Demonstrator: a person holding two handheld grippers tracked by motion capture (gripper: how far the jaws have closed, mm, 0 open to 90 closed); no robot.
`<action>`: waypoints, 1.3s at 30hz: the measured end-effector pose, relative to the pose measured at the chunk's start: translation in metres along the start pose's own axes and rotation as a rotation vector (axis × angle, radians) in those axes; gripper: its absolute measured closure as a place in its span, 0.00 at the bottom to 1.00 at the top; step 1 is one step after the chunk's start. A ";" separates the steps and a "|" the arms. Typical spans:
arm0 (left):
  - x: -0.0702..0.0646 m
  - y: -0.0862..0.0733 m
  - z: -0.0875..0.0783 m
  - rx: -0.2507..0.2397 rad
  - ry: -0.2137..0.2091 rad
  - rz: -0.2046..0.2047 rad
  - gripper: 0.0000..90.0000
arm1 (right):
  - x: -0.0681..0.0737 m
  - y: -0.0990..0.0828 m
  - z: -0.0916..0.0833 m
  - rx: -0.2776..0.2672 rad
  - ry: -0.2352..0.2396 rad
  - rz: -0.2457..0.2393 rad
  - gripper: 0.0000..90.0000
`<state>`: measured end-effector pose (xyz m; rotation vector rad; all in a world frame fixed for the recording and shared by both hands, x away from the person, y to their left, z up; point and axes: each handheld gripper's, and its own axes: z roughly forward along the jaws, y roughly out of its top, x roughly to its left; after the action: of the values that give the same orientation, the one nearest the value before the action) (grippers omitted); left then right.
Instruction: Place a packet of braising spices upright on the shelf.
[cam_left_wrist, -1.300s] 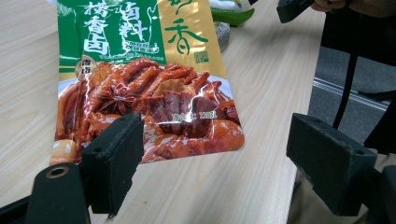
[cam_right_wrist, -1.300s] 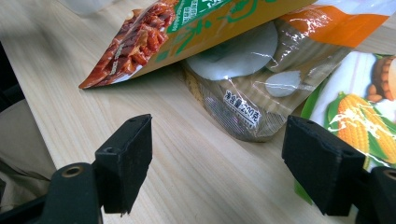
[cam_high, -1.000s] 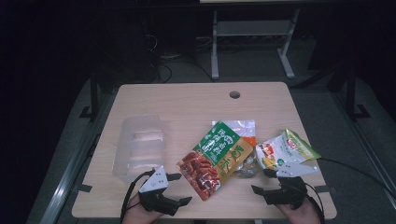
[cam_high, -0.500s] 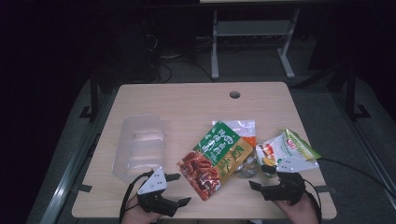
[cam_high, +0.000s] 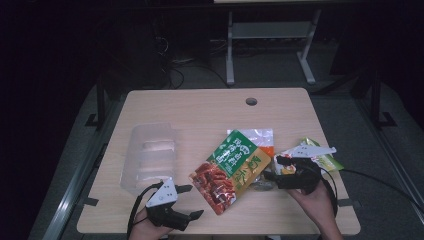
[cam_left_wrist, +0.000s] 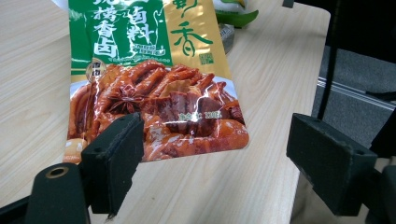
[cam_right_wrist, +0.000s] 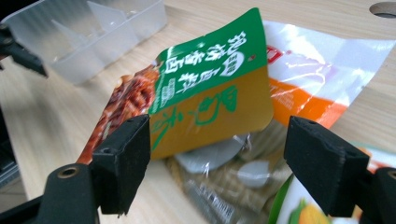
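2 glossy flat foil pouches, our green-and-gold spice packet (cam_high: 231, 170) mid-table on pale wood-grain table (cam_high: 200, 107), left gripper (cam_high: 192, 201) low, jaws apart, right gripper (cam_high: 272, 167) level beside it, jaws apart.

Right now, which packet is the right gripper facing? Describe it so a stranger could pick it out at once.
On the wooden table, right of the clear plastic box, lies a heap of food packets. The one between the open jaws of the right gripper is the seasoning packet lying on top. Its green and gold print and photo of red braised meat set it apart from its orange-and-white and yellow-green neighbours.
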<state>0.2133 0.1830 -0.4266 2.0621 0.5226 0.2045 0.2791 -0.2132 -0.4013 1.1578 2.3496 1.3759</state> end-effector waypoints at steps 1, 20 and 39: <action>0.000 0.000 0.000 -0.001 0.000 0.003 0.21 | -0.003 0.004 0.005 0.010 -0.006 0.014 0.25; -0.003 0.001 0.012 0.026 -0.013 0.015 0.21 | -0.018 0.008 0.043 0.118 0.046 0.061 0.43; -0.002 0.003 0.011 0.027 -0.013 0.011 0.21 | -0.013 0.014 0.057 0.125 0.127 0.070 0.93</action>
<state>0.2165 0.1722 -0.4303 2.0920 0.5081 0.1910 0.3239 -0.1809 -0.4245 1.2308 2.5391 1.3808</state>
